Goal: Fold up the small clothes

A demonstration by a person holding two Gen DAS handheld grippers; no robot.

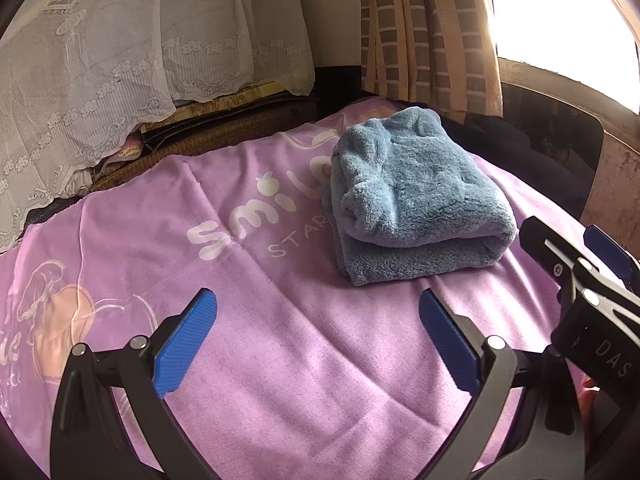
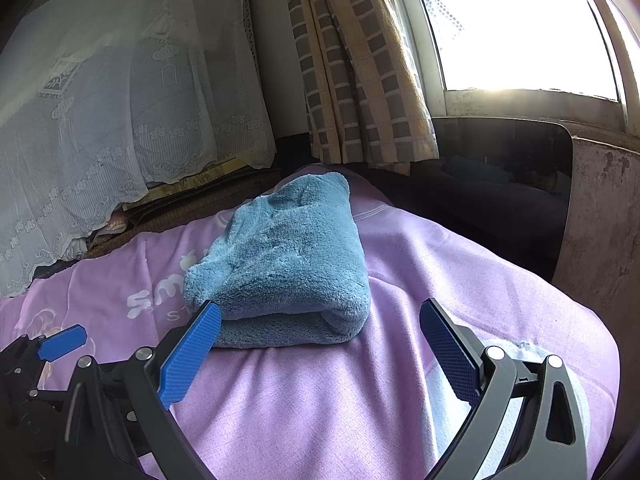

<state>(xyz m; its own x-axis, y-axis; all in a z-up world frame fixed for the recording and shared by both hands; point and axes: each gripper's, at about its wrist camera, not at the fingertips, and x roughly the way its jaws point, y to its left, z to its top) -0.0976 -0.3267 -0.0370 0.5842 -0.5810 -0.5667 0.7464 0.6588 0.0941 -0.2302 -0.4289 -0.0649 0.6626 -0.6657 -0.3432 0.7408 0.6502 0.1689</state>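
A fluffy blue garment [image 1: 416, 196] lies folded into a thick bundle on the purple blanket [image 1: 260, 344], its rounded fold facing me. In the right wrist view the same blue garment [image 2: 288, 260] sits just beyond the left fingertip. My left gripper [image 1: 318, 336] hovers open over bare blanket, short of the bundle and to its left. My right gripper [image 2: 320, 344] is open too, with nothing between its blue pads [image 2: 192, 356]. Each gripper shows at the edge of the other's view: the right gripper [image 1: 592, 280] and the left gripper [image 2: 60, 344].
The purple blanket [image 2: 400, 400] bears white "smile" lettering and covers a raised surface. White lace cloth [image 1: 100, 60] drapes over stacked things at the back left. A checked curtain [image 2: 360, 72] hangs by a bright window [image 2: 520, 24]. A dark panel [image 2: 500, 184] stands at the right.
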